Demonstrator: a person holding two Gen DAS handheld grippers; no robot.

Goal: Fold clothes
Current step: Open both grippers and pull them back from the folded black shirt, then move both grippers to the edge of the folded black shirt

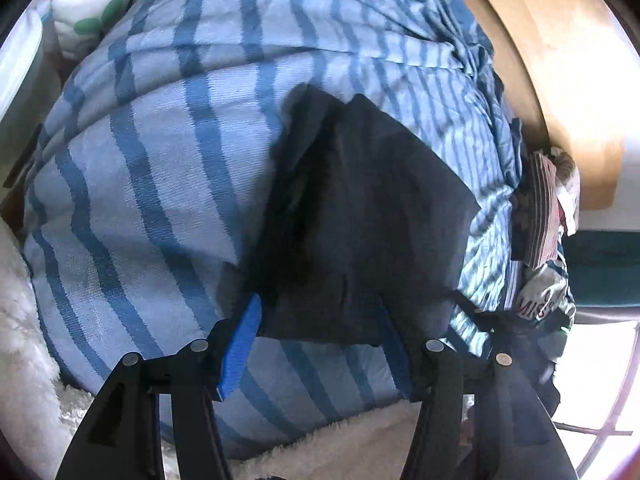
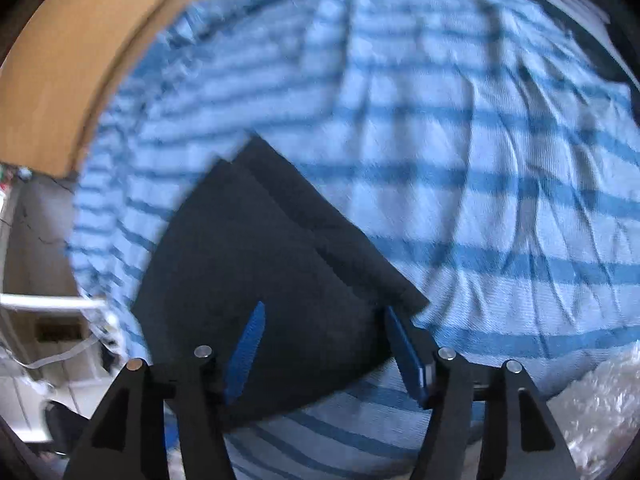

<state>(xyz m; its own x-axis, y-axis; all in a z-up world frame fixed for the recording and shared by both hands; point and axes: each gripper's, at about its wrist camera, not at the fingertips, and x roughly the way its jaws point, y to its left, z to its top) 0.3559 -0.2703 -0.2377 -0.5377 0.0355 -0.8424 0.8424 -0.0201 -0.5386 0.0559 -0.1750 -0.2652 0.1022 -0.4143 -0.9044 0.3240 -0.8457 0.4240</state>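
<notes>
A folded dark garment (image 1: 360,216) lies flat on a blue-and-white striped blanket (image 1: 152,184) that covers the bed. The left gripper (image 1: 320,320) hovers over its near edge, jaws spread wide, pressing nothing. The right gripper (image 2: 324,320) hangs above the same garment (image 2: 256,264), jaws apart and nothing clamped between them. Nothing lies on top of the garment. A tan headboard (image 1: 560,80) curves beyond the blanket. A crumpled heap of other clothes (image 1: 548,240) sits at the blanket's far edge, well apart from the garment. A leaf-printed pillow (image 1: 96,4) rests at the opposite side, and a white fluffy rug (image 1: 340,440) lies below the bed.
</notes>
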